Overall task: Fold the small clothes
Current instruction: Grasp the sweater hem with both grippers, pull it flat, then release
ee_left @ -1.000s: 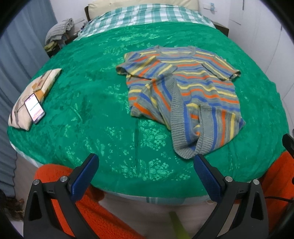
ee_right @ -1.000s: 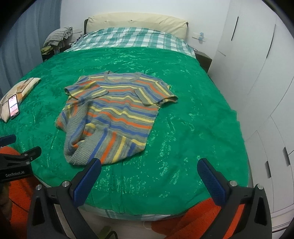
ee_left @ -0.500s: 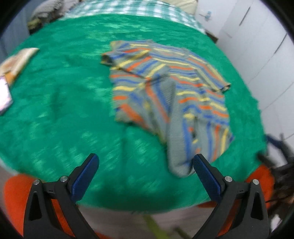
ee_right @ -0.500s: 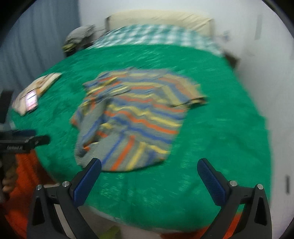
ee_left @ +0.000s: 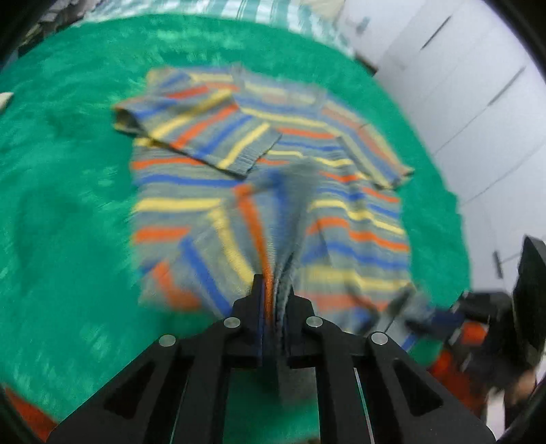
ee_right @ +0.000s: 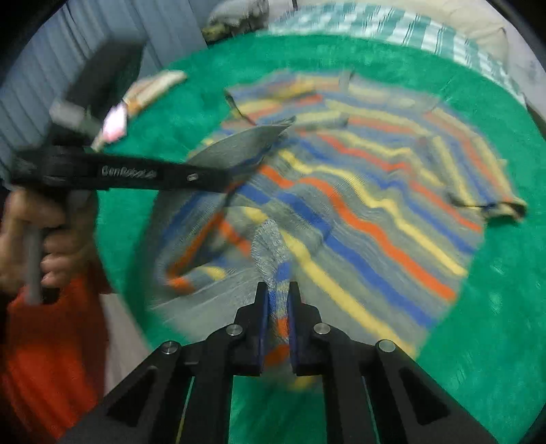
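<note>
A small striped knit shirt (ee_left: 273,177), grey with blue, orange and yellow bands, lies on the green bedspread (ee_left: 61,191). My left gripper (ee_left: 274,293) is shut on a pinch of its hem, which rises in a ridge from the fingers. My right gripper (ee_right: 277,293) is shut on another part of the hem (ee_right: 273,252) at the shirt's near edge. In the right wrist view the left gripper (ee_right: 235,170) shows at the left, clamped on the grey ribbed hem. One sleeve (ee_left: 204,133) is folded over the chest. Both views are motion-blurred.
A small cushion with a phone on it (ee_right: 146,92) lies at the bed's left side. A checked sheet and pillow (ee_right: 392,24) are at the head of the bed. White wardrobe doors (ee_left: 460,75) stand to the right. The person's orange clothing (ee_right: 51,358) is at the bed's near edge.
Both grippers were open and held back from the bed. They have moved in to the shirt's near edge and shut on its hem, which is now lifted.
</note>
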`<action>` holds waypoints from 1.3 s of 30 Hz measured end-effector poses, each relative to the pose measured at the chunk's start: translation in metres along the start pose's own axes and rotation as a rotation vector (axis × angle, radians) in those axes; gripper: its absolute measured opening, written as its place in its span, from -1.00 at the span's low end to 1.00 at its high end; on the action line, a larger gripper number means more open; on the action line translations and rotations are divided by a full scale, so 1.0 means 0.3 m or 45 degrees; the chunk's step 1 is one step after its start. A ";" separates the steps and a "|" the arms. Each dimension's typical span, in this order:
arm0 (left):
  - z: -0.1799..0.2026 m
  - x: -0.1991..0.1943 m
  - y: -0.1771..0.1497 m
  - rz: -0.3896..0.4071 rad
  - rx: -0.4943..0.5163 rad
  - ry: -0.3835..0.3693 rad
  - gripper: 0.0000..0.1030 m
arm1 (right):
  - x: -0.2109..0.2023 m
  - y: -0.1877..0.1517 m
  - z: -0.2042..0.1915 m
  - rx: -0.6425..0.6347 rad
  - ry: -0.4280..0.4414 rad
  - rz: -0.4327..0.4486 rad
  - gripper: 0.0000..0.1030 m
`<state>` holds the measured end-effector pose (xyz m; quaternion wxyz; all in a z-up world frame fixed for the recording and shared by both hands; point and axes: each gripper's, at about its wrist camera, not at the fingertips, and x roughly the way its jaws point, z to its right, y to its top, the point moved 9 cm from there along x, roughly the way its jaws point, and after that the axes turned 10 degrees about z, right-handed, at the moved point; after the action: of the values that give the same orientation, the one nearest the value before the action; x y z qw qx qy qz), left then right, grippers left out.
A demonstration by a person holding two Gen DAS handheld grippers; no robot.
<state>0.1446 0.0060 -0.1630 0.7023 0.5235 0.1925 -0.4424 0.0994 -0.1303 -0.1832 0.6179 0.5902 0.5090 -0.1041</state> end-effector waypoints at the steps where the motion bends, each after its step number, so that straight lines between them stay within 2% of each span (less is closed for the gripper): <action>1: -0.020 -0.055 -0.026 0.006 -0.006 -0.006 -0.87 | -0.066 -0.014 0.001 0.004 0.005 0.021 -0.80; 3: -0.064 -0.161 -0.137 -0.034 -0.017 0.012 -0.86 | -0.214 -0.077 0.007 -0.004 -0.017 0.044 -0.79; 5: -0.117 -0.201 -0.291 -0.172 -0.008 0.080 -0.84 | -0.303 -0.176 0.041 0.006 -0.081 -0.008 -0.72; 6: -0.154 -0.214 -0.375 -0.261 -0.003 0.148 -0.76 | -0.328 -0.247 0.071 0.032 -0.136 -0.063 -0.48; 7: -0.173 -0.221 -0.414 -0.302 -0.004 0.178 -0.55 | -0.333 -0.283 0.089 0.053 -0.169 -0.100 -0.27; 8: -0.194 -0.238 -0.437 -0.321 -0.015 0.199 -0.42 | -0.339 -0.340 0.117 0.095 -0.213 -0.156 0.21; 9: -0.212 -0.261 -0.427 -0.286 -0.044 0.201 -0.11 | -0.347 -0.389 0.145 0.152 -0.243 -0.193 0.32; 10: -0.226 -0.278 -0.404 -0.240 -0.071 0.202 0.26 | -0.360 -0.417 0.167 0.222 -0.244 -0.190 0.32; 12: -0.270 -0.295 -0.333 -0.114 -0.127 0.237 0.55 | -0.391 -0.426 0.195 0.358 -0.217 -0.156 0.32; 13: -0.291 -0.283 -0.291 -0.061 -0.146 0.250 0.60 | -0.400 -0.421 0.210 0.450 -0.195 -0.118 0.32; 15: -0.326 -0.210 -0.257 -0.060 -0.136 0.300 0.60 | -0.397 -0.408 0.235 0.609 -0.129 -0.058 0.34; 17: -0.345 -0.117 -0.276 -0.124 -0.071 0.346 0.58 | -0.325 -0.414 0.253 0.770 -0.041 -0.080 0.34; 18: -0.351 -0.067 -0.299 -0.183 -0.034 0.381 0.47 | -0.281 -0.430 0.246 0.794 -0.033 -0.126 0.33; 19: -0.364 -0.045 -0.322 -0.230 -0.021 0.398 0.22 | -0.232 -0.459 0.237 0.795 -0.034 -0.206 0.31; 20: -0.369 -0.027 -0.339 -0.255 -0.018 0.402 0.08 | -0.197 -0.467 0.218 0.778 -0.023 -0.247 0.04; 21: -0.358 -0.031 -0.337 -0.233 -0.025 0.373 -0.47 | -0.176 -0.471 0.191 0.745 0.004 -0.271 -0.67; 22: -0.340 -0.038 -0.331 -0.233 -0.036 0.319 -0.97 | -0.174 -0.466 0.179 0.726 0.001 -0.275 -0.87; 24: -0.316 -0.099 -0.328 -0.204 -0.063 0.258 -0.94 | -0.205 -0.455 0.184 0.751 -0.025 -0.262 -0.88; 26: -0.307 -0.167 -0.344 -0.196 -0.020 0.271 -0.94 | -0.271 -0.429 0.186 0.737 -0.071 -0.230 -0.89; 29: -0.345 -0.155 -0.414 -0.316 0.000 0.352 -0.94 | -0.305 -0.432 0.200 0.676 -0.189 -0.271 -0.89; 32: -0.357 -0.096 -0.434 -0.385 0.071 0.455 -0.94 | -0.195 -0.530 0.207 0.694 -0.233 -0.406 -0.89; 35: -0.346 -0.073 -0.434 -0.396 0.082 0.501 -0.92 | -0.138 -0.557 0.225 0.718 -0.264 -0.446 -0.89; 37: -0.344 -0.083 -0.436 -0.385 0.088 0.510 -0.71 | -0.145 -0.537 0.221 0.709 -0.273 -0.436 -0.88; 38: -0.349 -0.106 -0.440 -0.381 0.082 0.520 -0.63 | -0.151 -0.528 0.214 0.701 -0.271 -0.429 -0.75; 39: -0.355 -0.138 -0.433 -0.368 0.061 0.530 -0.42 | -0.159 -0.526 0.219 0.701 -0.261 -0.421 -0.52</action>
<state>0.0359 0.1119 -0.2462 0.5645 0.5869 0.3952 -0.4252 -0.0043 -0.2521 -0.2599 0.4579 0.6309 0.4859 -0.3952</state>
